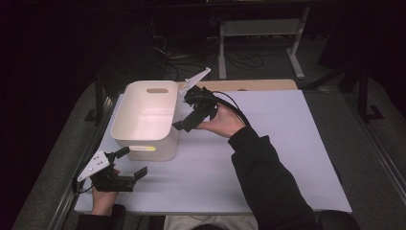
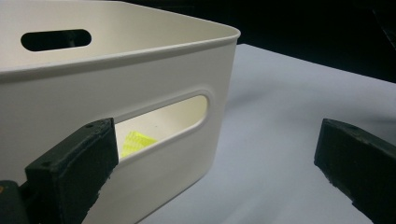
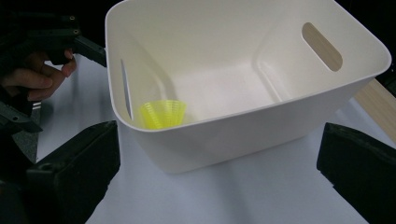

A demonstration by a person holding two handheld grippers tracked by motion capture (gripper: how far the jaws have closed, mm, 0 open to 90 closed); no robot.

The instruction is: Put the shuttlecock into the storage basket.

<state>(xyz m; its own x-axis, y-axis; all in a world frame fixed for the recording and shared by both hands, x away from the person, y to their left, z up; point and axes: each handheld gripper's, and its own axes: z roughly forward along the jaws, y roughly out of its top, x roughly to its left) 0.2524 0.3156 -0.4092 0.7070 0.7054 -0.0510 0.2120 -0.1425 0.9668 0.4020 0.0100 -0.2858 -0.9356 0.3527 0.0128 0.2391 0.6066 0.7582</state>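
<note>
Both grippers spread, empty: right gripper beside bin, yellow shuttlecock inside; left gripper near-left. Withdraw slow, don't nudge rim.

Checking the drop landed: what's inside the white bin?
One yellow mesh cone-shaped piece lies on the floor of the white bin, in the corner by a handle slot. The near wall hides the strip of floor behind it. Both claws are open, outside the bin.
</note>
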